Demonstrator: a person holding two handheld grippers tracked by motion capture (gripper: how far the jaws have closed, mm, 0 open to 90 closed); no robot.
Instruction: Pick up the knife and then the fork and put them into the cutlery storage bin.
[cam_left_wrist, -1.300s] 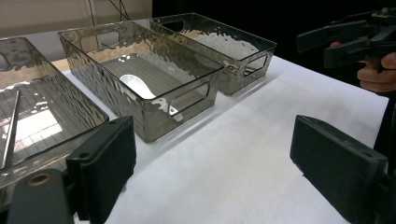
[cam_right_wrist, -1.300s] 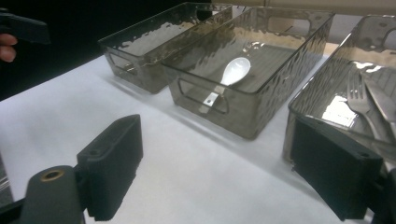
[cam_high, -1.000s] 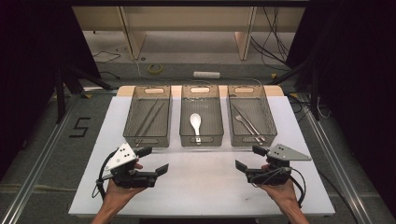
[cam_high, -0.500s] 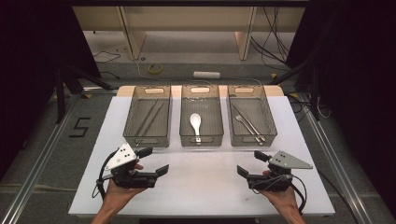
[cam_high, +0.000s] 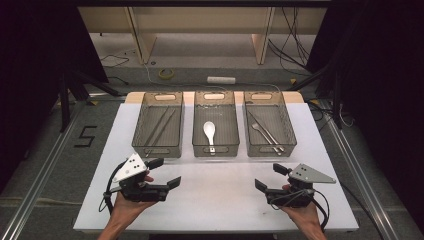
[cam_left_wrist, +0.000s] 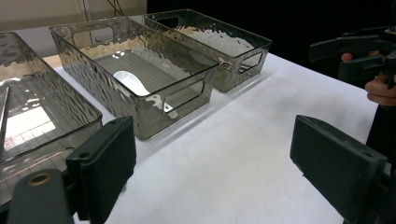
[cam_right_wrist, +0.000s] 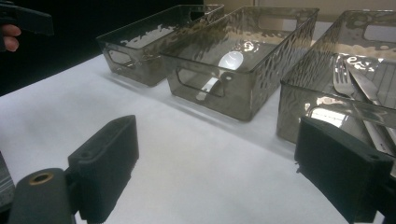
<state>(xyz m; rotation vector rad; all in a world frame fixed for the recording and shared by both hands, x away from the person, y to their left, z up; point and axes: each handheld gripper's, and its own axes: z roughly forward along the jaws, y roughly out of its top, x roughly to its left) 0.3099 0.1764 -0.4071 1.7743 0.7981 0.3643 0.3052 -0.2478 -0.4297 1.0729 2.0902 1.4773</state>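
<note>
Ahead of both wide-open, empty tongs, left (cam_high: 166, 173) and right (cam_high: 270, 176), a white spoon (cam_high: 209, 133) lies in the middle smoked-plastic bin (cam_high: 215, 149); rippled walls blur its handle.

Yellow tape roll (cam_high: 166, 73) on floor behind table; white tube (cam_high: 221, 80) beside it; "5" marking (cam_high: 85, 136) at left.

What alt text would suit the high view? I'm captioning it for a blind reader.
Two hands hold the left gripper and right gripper, fingers open, low over a white table, short of three clear bins. The left bin holds chopsticks, the middle bin a white spoon, the right bin a fork and knife.
</note>
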